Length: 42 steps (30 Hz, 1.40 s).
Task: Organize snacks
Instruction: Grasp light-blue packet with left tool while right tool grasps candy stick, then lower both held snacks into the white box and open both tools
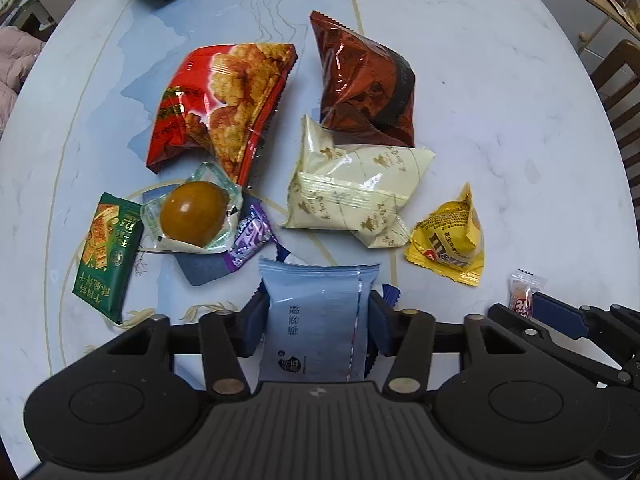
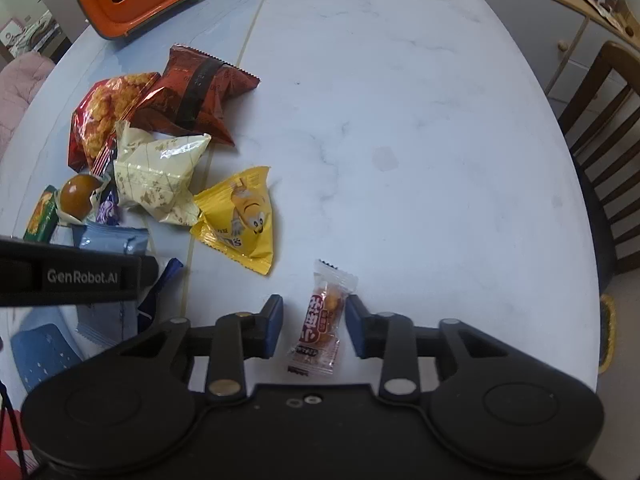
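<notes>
Straddling a pale blue packet (image 1: pixel 316 320) at six o'clock of the snack heap, the left gripper (image 1: pixel 317 322) has its blue pads pressed on both long edges, a grip across the narrow width that suits lifting it clear. The right gripper (image 2: pixel 314 326) brackets a small candy (image 2: pixel 322 320) lying apart at four o'clock on the bench (image 2: pixel 420 140), pads not touching, jaws open, likely lined up to pinch it.

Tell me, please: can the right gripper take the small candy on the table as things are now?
Probably yes. The small candy lies alone on the bare table, between the pads of the right gripper, which do not yet press it. The yellow packet lies apart, and nothing covers the candy.
</notes>
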Tool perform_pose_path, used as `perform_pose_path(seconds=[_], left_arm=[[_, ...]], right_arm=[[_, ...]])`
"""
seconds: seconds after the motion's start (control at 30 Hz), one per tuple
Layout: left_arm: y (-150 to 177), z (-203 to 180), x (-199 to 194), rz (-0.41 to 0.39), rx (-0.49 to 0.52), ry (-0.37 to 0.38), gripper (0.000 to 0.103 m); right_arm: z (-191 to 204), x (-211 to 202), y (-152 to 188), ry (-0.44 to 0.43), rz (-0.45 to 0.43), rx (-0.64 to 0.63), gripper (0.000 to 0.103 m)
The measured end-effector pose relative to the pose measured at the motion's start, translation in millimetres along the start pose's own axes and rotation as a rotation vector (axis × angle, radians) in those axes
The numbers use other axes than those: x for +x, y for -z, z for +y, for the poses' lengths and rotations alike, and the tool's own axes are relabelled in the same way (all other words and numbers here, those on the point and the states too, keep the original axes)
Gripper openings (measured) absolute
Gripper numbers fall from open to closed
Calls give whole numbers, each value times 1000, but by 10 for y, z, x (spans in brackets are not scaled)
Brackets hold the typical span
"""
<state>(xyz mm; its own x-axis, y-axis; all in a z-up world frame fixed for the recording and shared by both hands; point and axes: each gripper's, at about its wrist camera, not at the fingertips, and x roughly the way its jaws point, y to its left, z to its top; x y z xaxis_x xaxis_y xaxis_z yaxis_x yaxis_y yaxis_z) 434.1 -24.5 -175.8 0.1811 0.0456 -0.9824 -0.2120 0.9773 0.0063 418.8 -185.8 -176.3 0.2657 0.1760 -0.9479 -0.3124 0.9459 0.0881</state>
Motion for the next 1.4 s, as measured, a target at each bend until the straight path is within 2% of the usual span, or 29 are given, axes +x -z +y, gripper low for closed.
perform_pose_path(seconds=[0.1, 0.2, 0.43, 0.7, 1.03, 1.4], left_arm=[[0, 35, -9, -5, -17, 5, 46], [8, 70, -18, -12, -24, 4, 46], [75, 193, -131, -23, -58, 36, 46], [150, 395, -380, -53, -86, 91, 46], [376, 391, -937, -108, -71, 130, 46], [779, 510, -1600, -178, -39, 161, 46]], right_arm=[[1, -4, 10, 15, -13, -5, 21], [-35, -17, 14, 16, -14, 7, 18], [-124, -99, 39, -9, -21, 38, 17], [-171, -418, 120, -46, -54, 36, 17], [-96, -961, 267, -81, -119, 14, 17], [128, -1608, 537, -119, -202, -9, 17]])
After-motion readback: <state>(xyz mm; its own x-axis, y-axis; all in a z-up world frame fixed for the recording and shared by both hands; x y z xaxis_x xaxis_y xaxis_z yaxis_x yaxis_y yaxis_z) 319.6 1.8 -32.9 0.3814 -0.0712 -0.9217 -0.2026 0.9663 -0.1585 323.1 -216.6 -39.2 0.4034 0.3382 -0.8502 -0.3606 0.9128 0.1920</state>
